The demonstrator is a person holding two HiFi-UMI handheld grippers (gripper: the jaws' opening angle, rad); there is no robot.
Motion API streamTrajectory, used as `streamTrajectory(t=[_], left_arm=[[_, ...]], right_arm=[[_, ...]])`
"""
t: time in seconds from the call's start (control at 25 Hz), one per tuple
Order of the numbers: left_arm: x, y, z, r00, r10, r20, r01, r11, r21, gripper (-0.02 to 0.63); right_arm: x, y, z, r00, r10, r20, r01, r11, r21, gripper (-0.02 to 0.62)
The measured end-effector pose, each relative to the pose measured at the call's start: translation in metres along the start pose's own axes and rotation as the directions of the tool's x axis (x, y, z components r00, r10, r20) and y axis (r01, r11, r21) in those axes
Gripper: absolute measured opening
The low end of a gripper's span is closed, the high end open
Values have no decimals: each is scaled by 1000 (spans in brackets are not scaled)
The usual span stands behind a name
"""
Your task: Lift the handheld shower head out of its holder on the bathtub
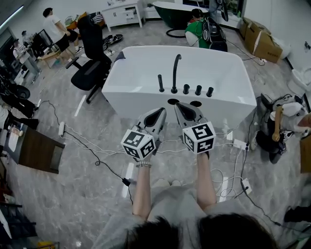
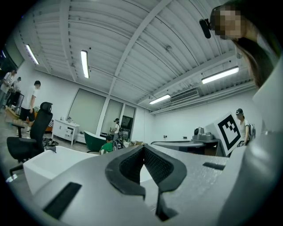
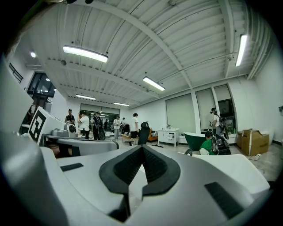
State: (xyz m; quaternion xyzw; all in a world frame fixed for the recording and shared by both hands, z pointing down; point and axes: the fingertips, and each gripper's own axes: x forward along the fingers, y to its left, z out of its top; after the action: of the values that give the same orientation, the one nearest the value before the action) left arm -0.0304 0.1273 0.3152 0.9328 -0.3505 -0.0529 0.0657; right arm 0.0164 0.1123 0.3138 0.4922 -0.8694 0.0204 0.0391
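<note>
A white bathtub (image 1: 146,92) stands in the middle of the head view. On its near deck are a tall curved black spout (image 1: 175,72), three black knobs (image 1: 198,90), and a black upright handheld shower head (image 1: 161,83) in its holder left of the spout. My left gripper (image 1: 161,111) and right gripper (image 1: 179,105) hang side by side just short of the tub's near rim, pointing level at it. Both are shut with nothing in them. The left gripper view shows the left gripper (image 2: 143,148) with pads together. In the right gripper view the right gripper (image 3: 141,148) looks the same.
A black office chair (image 1: 90,68) stands left of the tub. Cables and power strips (image 1: 240,144) lie on the floor by my feet. A dark cabinet (image 1: 36,151) is at the left, equipment (image 1: 279,127) at the right, boxes (image 1: 262,43) and a green tub (image 1: 175,14) behind. People stand farther back.
</note>
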Motion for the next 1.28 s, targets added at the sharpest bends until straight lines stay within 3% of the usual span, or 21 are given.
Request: streamTrajectory(t=[0.4,1.28], left_arm=[[9,23,-13,998,48,-33,-49,999,-16,5],[86,141,-17,996,-44,-71,41,998,-45,5]], right_arm=[[27,-10,-12,999,31,-14,-31,999,28,2],[147,-69,-19,997,-54,-48,56,998,39,1]])
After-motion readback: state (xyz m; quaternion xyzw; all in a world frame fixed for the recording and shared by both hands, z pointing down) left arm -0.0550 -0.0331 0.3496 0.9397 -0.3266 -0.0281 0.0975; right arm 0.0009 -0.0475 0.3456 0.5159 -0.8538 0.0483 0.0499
